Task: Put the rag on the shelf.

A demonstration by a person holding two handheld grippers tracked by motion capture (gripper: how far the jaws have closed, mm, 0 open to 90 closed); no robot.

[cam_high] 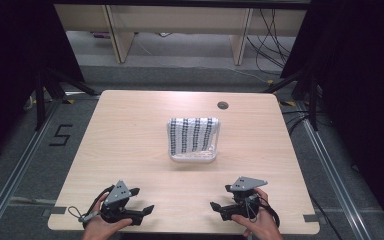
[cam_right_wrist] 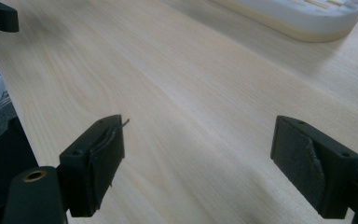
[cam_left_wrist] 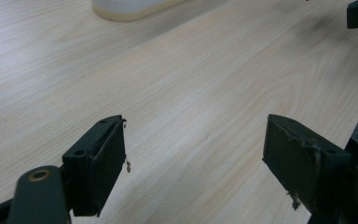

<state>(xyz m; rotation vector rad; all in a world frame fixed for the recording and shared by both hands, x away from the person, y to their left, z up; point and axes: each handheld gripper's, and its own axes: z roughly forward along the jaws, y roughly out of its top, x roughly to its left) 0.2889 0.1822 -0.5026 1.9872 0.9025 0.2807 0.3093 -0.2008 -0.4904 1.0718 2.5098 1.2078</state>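
Near the white plastic rack draped with a black-striped white cloth [cam_high: 193,135], both black two-jaw grippers, left [cam_high: 141,200] and right [cam_high: 219,197], rested wide open and empty, probably best approaching the cloth's edges squarely.

A lab-style recording bay

A bare light-wood table [cam_high: 130,145] stands on grey carpet between black curtains [cam_high: 10,60], with tripod legs [cam_high: 55,85] at either side, a taped "5" [cam_high: 60,135] on the floor, metal floor rails [cam_high: 15,175] and loose cables [cam_high: 272,40] beyond.
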